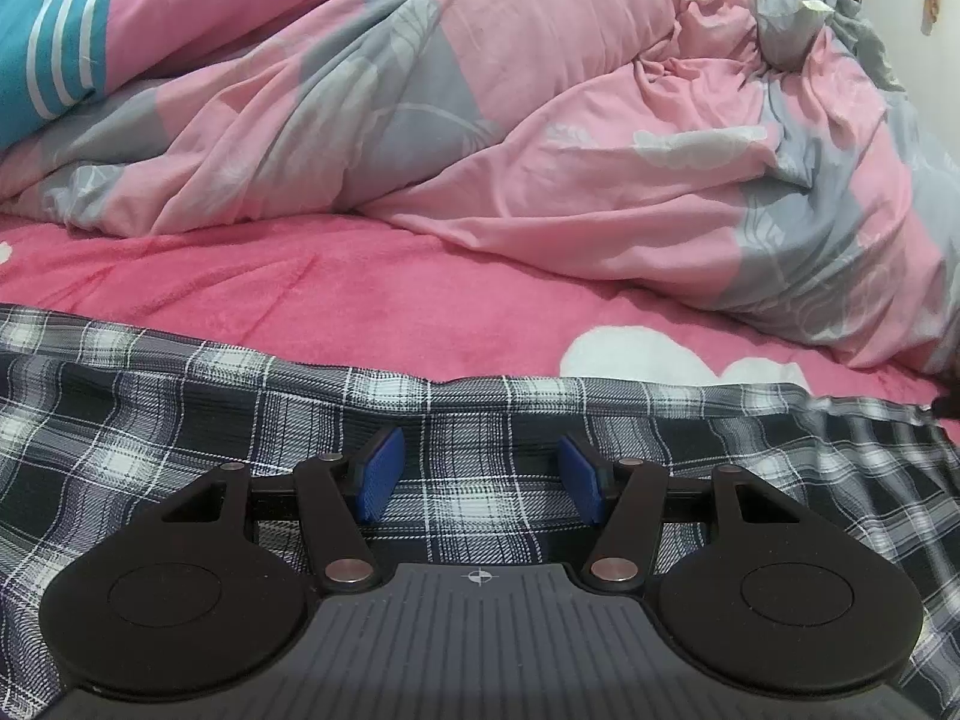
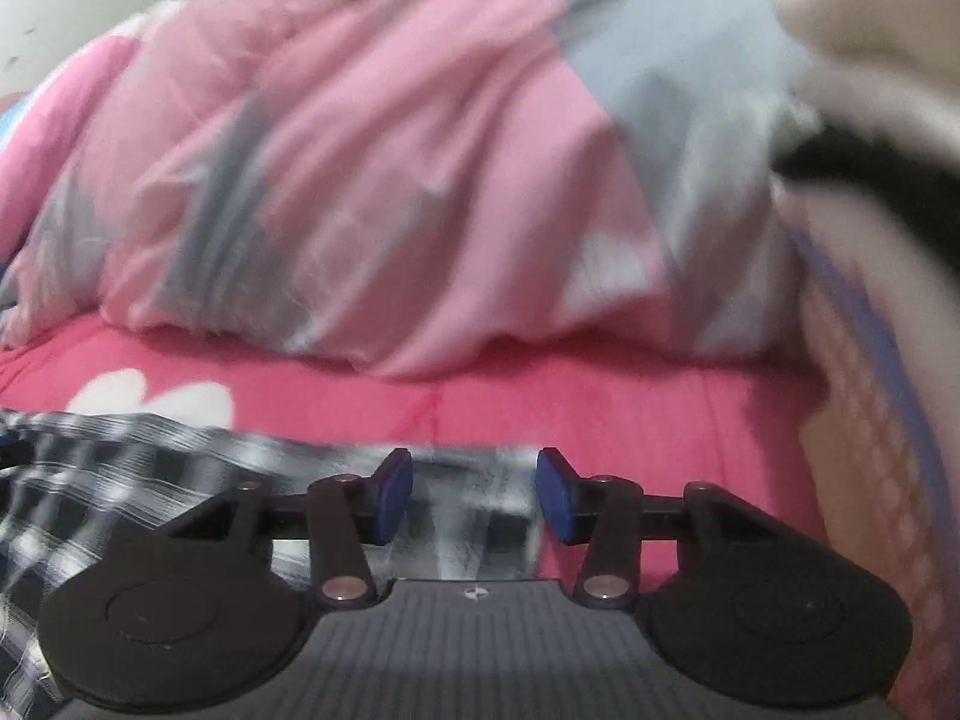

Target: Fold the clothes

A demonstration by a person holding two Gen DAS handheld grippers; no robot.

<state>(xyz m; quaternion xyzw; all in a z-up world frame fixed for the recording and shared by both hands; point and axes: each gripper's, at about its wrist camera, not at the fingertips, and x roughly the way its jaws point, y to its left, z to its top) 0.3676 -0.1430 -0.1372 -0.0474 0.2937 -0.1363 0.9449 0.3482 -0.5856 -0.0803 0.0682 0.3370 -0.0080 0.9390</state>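
a black and white checked shirt [image 1: 180,420] lies spread on a bed covered with a bright pink blanket [image 1: 360,276]. behind it a pink and grey quilt [image 1: 480,120] is heaped up against the far side, well apart from the shirt's edge.

the shirt looks like thin woven cloth: light, soft and limp, likely to sag and crease the moment it is lifted, and not fragile. its far edge forms a slightly raised ridge, which seems the best place to pinch it, since a flat single layer would slip from under the pads.

the left hand-held gripper [image 1: 480,477] sits low over the shirt, its blue pads [image 1: 378,474] standing apart at about a middling gap. checked cloth shows between and beneath them, but the pads do not press on it, so nothing is held.

the right hand-held gripper [image 2: 474,495] is seen in a blurred view near the shirt's right end, where the cloth gives way to the pink blanket. its jaws are apart too, a little narrower than the left's. blurred checked fabric shows between them, but no fold is clamped.

at the right edge of that view, pale patterned cloth [image 2: 870,420] rises, too blurred to identify.
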